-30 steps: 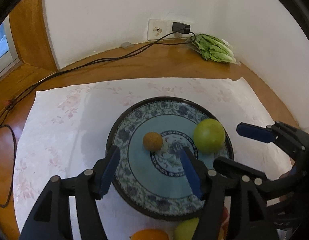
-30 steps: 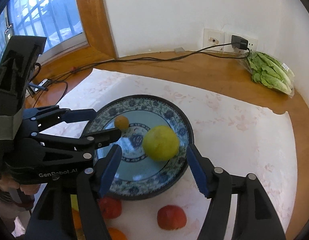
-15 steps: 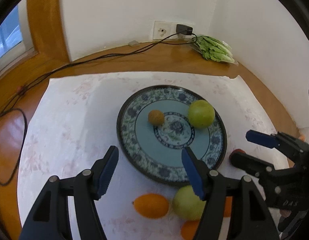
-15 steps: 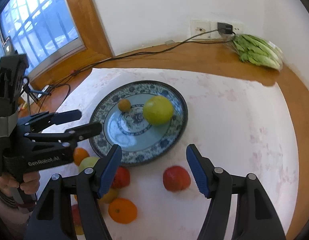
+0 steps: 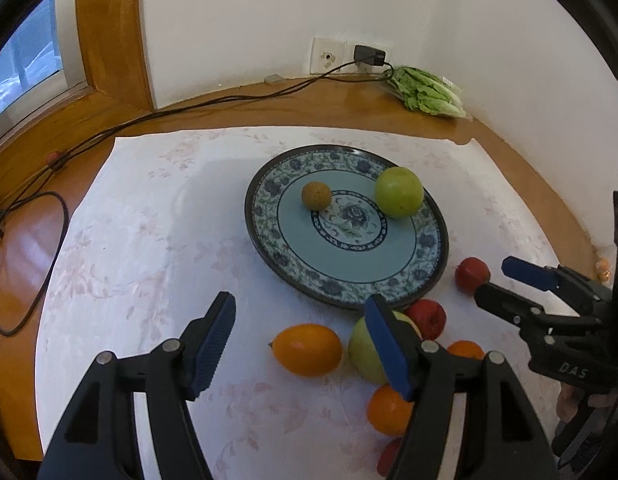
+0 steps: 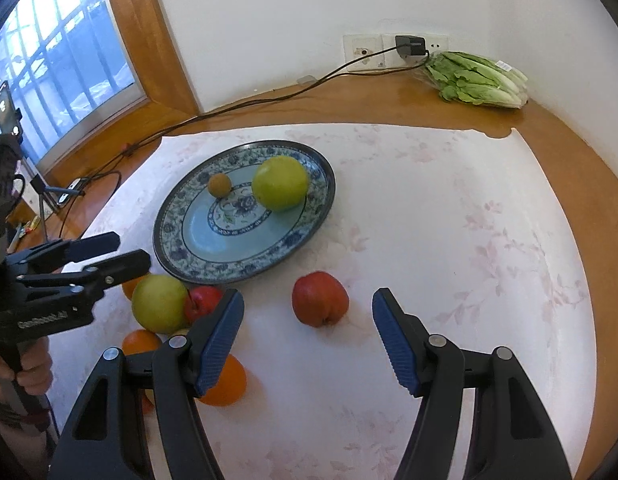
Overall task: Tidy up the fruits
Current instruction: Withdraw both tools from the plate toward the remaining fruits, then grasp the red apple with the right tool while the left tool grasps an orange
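A blue patterned plate (image 5: 405,276) (image 6: 173,240) holds a green apple (image 5: 399,192) (image 6: 280,183) and a small brown-orange fruit (image 5: 316,196) (image 6: 219,185). Loose fruit lies on the cloth in front of it: an oval orange fruit (image 5: 307,349), a green apple (image 5: 363,354) (image 6: 159,304), red apples (image 5: 428,318) (image 5: 472,275) (image 6: 320,299) and oranges (image 5: 387,410) (image 6: 225,384). My left gripper (image 5: 305,344) is open above the oval orange fruit. My right gripper (image 6: 309,338) is open just before the lone red apple.
A white floral cloth (image 5: 149,240) (image 6: 449,220) covers the wooden table. Bagged lettuce (image 5: 427,90) (image 6: 477,78) lies at the back by a wall socket with a plugged charger (image 5: 369,56). Its cable (image 5: 109,132) runs left toward the window.
Both grippers have drawn back and risen from the plate, still open. The loose fruit in front of the plate has come into view under them.
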The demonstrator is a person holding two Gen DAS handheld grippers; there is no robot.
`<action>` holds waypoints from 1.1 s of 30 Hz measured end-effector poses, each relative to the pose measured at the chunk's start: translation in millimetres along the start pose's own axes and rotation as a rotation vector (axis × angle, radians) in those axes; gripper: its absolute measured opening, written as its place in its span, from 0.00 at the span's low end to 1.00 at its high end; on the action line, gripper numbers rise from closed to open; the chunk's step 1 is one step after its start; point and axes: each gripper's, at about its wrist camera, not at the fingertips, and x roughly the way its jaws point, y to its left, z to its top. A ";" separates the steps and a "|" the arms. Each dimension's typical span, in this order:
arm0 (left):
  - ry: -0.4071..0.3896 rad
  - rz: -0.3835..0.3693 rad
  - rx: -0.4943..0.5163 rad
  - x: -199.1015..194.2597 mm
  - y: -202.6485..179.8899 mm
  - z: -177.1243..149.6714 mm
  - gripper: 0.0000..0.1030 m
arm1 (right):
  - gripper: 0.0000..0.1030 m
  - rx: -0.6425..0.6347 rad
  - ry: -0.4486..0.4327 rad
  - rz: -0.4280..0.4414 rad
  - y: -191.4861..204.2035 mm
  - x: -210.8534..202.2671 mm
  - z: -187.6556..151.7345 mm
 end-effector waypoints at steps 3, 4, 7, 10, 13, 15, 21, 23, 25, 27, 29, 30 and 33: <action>0.000 0.007 -0.009 -3.7 2.7 -5.9 0.69 | 0.66 0.008 0.002 0.007 -1.7 0.2 -3.6; 0.001 0.009 -0.012 -4.1 3.5 -7.4 0.69 | 0.66 0.010 0.003 0.009 -1.8 0.2 -3.7; 0.009 0.010 -0.019 -4.0 7.1 -13.4 0.69 | 0.66 0.019 0.002 0.016 -4.1 0.7 -5.0; 0.022 0.017 -0.026 -1.0 10.5 -18.8 0.69 | 0.66 0.033 0.004 0.019 -6.8 2.1 -6.3; 0.027 -0.008 -0.035 0.4 12.4 -21.7 0.69 | 0.66 0.045 0.009 0.019 -9.0 4.5 -7.7; 0.018 -0.006 -0.029 0.0 11.5 -22.3 0.69 | 0.66 0.048 0.012 0.022 -9.5 5.7 -8.4; 0.001 -0.031 -0.053 0.0 16.0 -23.4 0.68 | 0.66 0.051 0.000 0.020 -9.9 6.5 -8.5; 0.001 -0.047 -0.055 1.0 15.8 -23.5 0.65 | 0.63 0.056 -0.001 0.024 -10.1 7.2 -8.6; -0.001 -0.058 -0.048 1.4 13.5 -23.4 0.61 | 0.60 0.056 -0.001 0.026 -9.9 8.3 -9.0; -0.008 -0.067 -0.041 0.4 12.0 -23.3 0.54 | 0.57 0.057 -0.001 0.026 -9.6 9.0 -9.1; -0.009 -0.085 -0.044 0.1 11.8 -23.4 0.49 | 0.55 0.059 -0.001 0.026 -9.5 9.7 -9.4; -0.009 -0.093 -0.044 0.1 11.8 -23.2 0.46 | 0.54 0.059 -0.001 0.026 -9.4 10.6 -9.6; -0.008 -0.116 -0.047 -0.4 11.6 -22.9 0.40 | 0.50 0.058 0.004 0.028 -9.5 13.5 -10.5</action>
